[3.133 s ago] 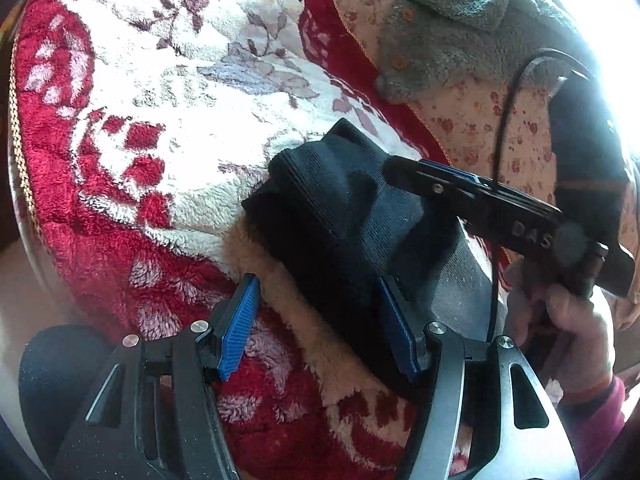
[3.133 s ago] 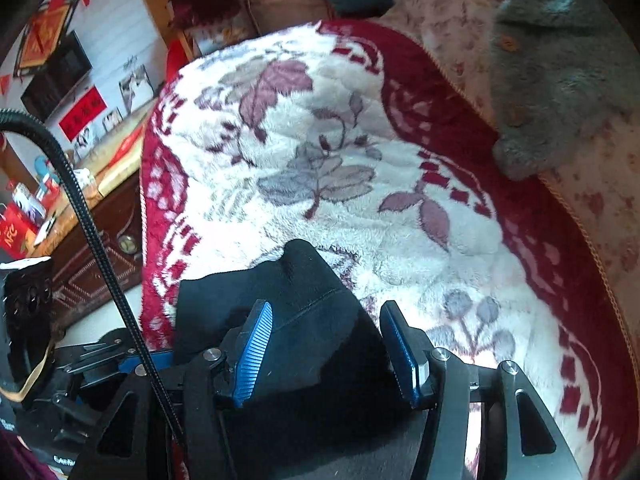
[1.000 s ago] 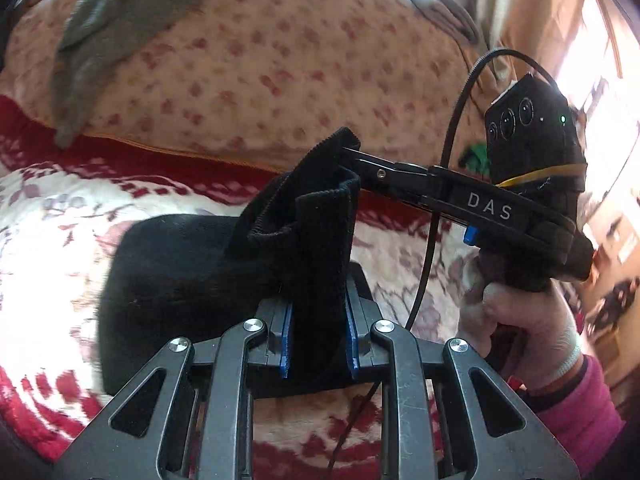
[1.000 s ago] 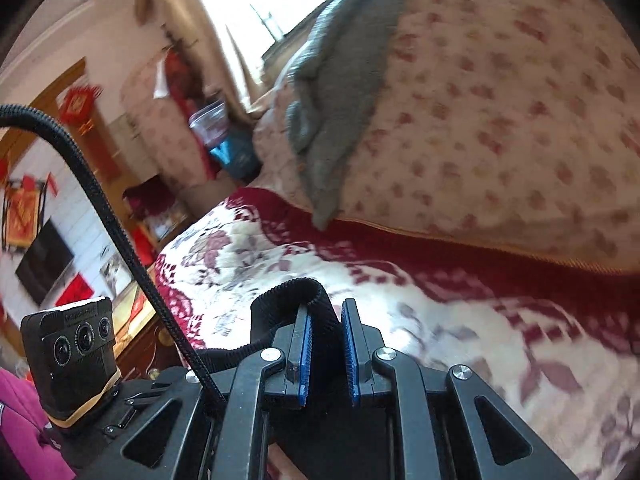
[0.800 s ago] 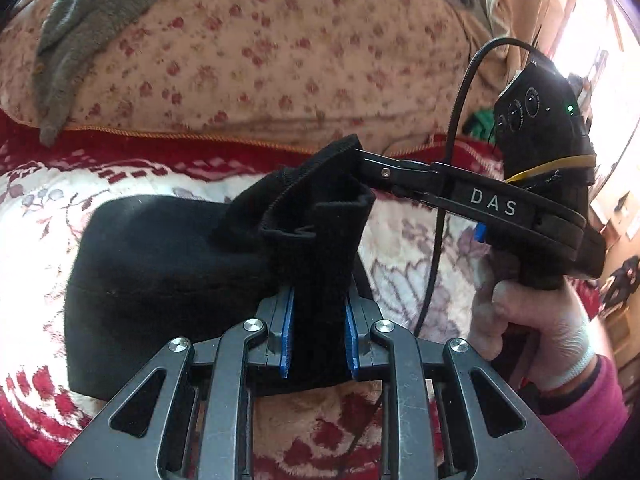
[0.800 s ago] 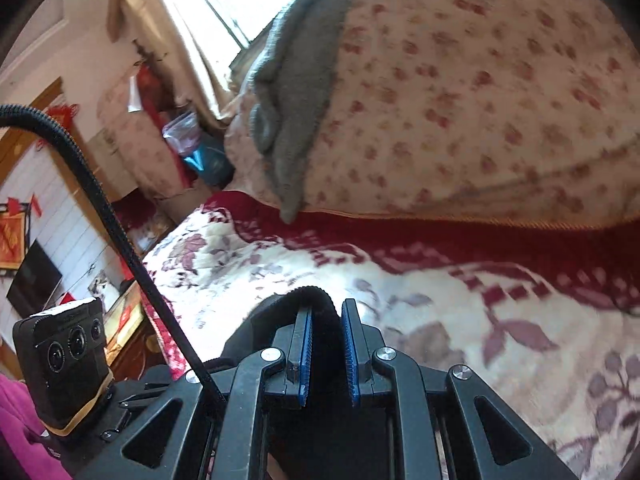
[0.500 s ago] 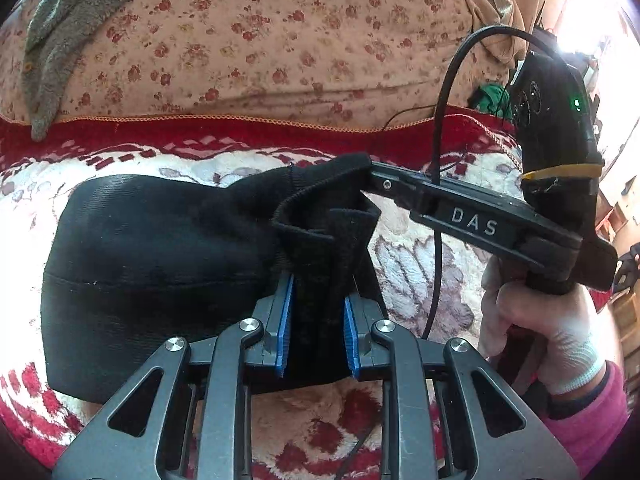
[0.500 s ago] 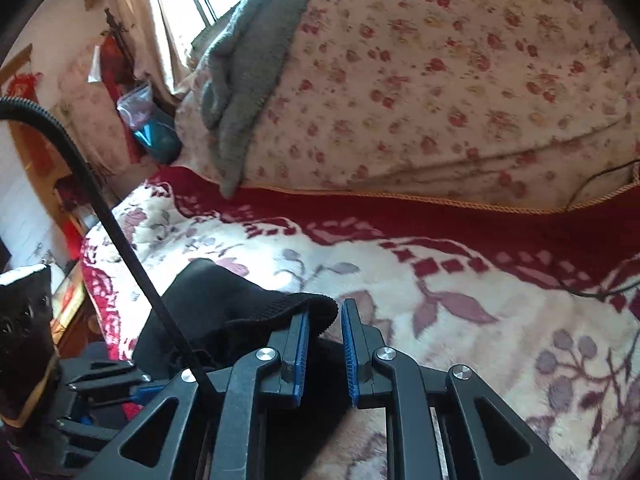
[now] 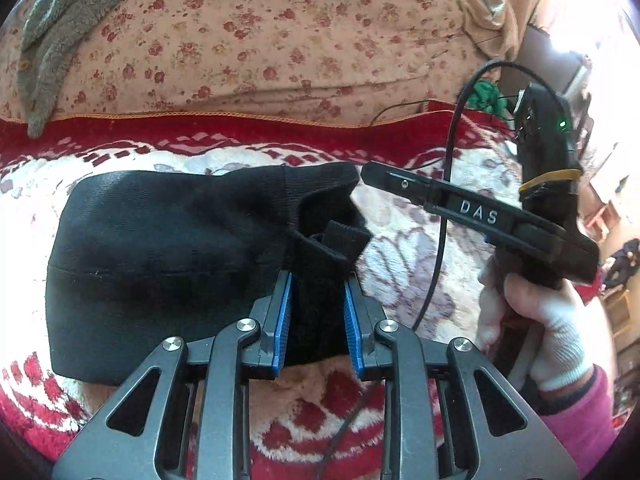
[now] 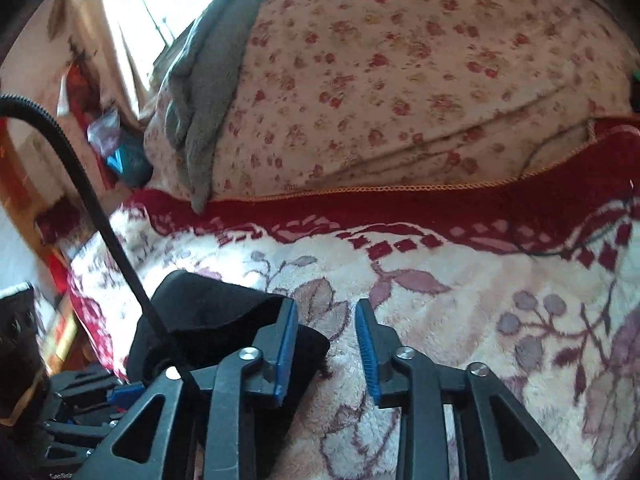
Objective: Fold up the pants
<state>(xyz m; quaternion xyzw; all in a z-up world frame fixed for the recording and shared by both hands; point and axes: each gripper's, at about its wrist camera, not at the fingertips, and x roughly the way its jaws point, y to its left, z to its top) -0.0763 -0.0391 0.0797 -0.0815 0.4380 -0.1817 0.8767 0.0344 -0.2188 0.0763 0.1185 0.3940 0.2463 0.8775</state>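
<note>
The black pants [image 9: 168,248] lie folded in a compact bundle on the red and white floral blanket [image 9: 404,256]. My left gripper [image 9: 318,312] has its blue pads on either side of the bundle's near right edge, the jaws slightly parted. My right gripper [image 10: 326,344] is open with nothing between its pads; the pants [image 10: 216,312] lie just left of its left finger. In the left wrist view the right gripper [image 9: 374,174] sits just right of the bundle's far corner, apart from the cloth.
A floral-print quilt [image 9: 260,36] is heaped behind the blanket with a grey towel [image 9: 60,20] draped on it. A thin black cable [image 9: 444,240] hangs from the right gripper. Furniture and clutter stand beyond the bed's left edge [image 10: 92,140].
Both grippers carried the pants' edge over and laid it down. The right gripper has opened and let go of the cloth. The left jaws have loosened a little.
</note>
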